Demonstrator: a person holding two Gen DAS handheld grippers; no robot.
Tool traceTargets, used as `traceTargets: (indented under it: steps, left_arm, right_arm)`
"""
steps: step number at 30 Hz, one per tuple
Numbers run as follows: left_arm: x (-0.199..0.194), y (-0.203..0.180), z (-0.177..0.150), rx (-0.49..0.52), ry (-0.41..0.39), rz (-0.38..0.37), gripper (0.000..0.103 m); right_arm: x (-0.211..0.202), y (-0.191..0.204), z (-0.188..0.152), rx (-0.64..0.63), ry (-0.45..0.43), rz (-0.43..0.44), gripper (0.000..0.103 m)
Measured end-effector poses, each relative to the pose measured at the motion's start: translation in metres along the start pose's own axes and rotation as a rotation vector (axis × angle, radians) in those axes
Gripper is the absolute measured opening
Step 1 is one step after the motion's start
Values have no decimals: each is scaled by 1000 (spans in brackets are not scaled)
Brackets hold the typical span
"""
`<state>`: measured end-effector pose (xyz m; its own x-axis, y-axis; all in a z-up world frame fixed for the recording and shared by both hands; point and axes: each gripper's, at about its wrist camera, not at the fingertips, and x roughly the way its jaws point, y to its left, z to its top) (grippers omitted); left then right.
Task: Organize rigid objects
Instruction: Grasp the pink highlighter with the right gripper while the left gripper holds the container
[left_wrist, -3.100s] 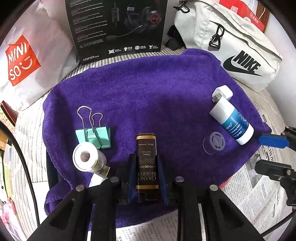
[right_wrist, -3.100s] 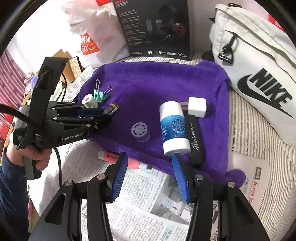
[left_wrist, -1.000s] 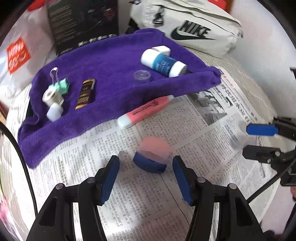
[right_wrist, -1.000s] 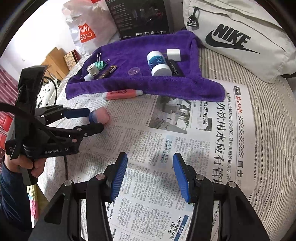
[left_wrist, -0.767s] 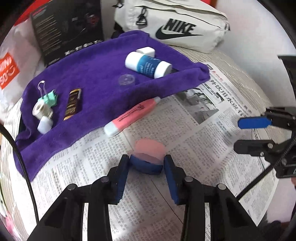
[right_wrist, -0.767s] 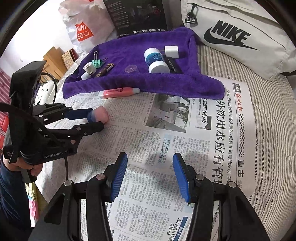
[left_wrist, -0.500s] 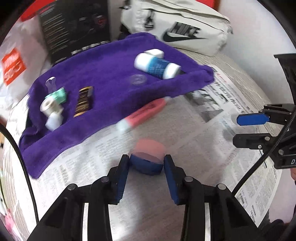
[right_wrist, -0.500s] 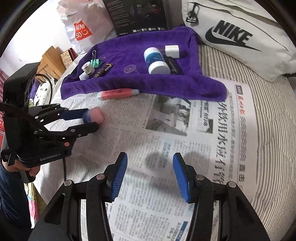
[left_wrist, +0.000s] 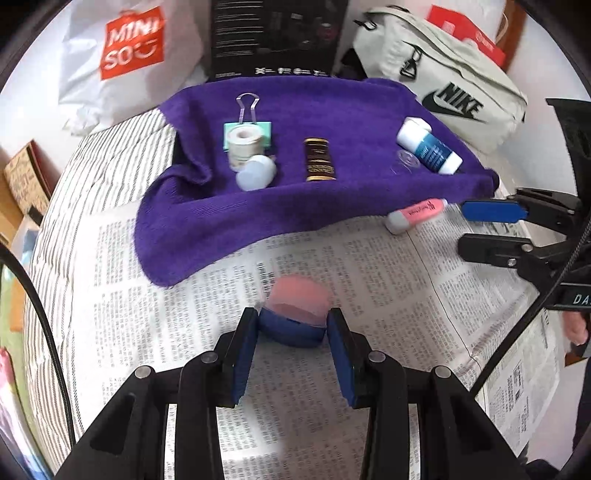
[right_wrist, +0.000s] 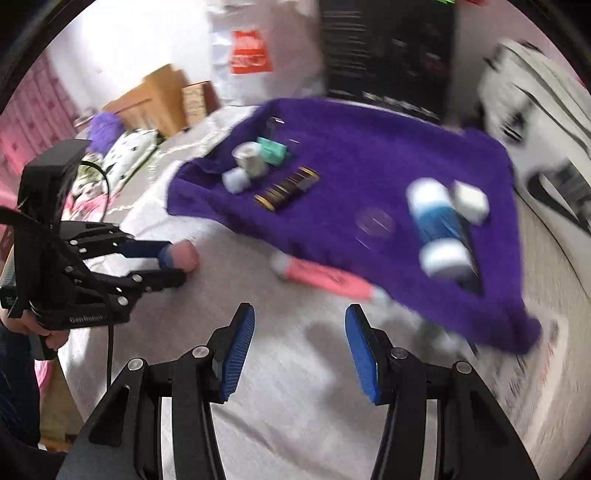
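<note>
My left gripper (left_wrist: 291, 332) is shut on a small round jar with a pink lid and blue base (left_wrist: 295, 314), held over the newspaper (left_wrist: 369, 266) in front of the purple towel (left_wrist: 332, 110). The jar also shows in the right wrist view (right_wrist: 181, 256). On the towel lie a green binder clip (left_wrist: 247, 129), a tape roll (left_wrist: 243, 142), a white cap (left_wrist: 256, 177), a black and gold tin (left_wrist: 318, 159), a clear lid (left_wrist: 406, 160) and a blue and white bottle (left_wrist: 430, 149). A pink highlighter (left_wrist: 415, 214) lies at the towel's edge. My right gripper (right_wrist: 299, 347) is open and empty, near the highlighter (right_wrist: 325, 277).
A white Nike bag (left_wrist: 443, 74) lies at the back right. A black headset box (left_wrist: 277, 37) and a white Miniso bag (left_wrist: 125, 55) stand behind the towel. A cardboard box (right_wrist: 155, 99) is off the bed's left side. The bedding is striped (left_wrist: 92, 177).
My left gripper closed on the pink-lidded jar and swung left with it. My right gripper moved forward and left toward the highlighter and towel, still open; its view is blurred by motion.
</note>
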<state>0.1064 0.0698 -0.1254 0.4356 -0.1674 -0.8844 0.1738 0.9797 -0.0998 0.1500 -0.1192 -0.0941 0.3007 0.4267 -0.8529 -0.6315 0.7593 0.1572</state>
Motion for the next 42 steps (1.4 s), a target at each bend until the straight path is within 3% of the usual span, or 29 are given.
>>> traceTargets:
  steps: [6,17,24,29,42]
  left_arm:
    - [0,4,-1,-18,-4,-22,37]
    - [-2,9,-4,-27,-13,-51,37]
    - [-2,7,-4,-19,-12,-46,37]
    - [-2,7,-4,-24,-12,-48,37]
    - [-2,6,-4,-19,-8,-51,37]
  right_arm:
    - [16,10,17,-80,2,13,51]
    - [37,15,19,-254,55,-16,51]
    - [42,22,16,-357,78,-26,61]
    - [36,15,16,-313,130,13,61]
    - [52,36,27,-339,107,49,60]
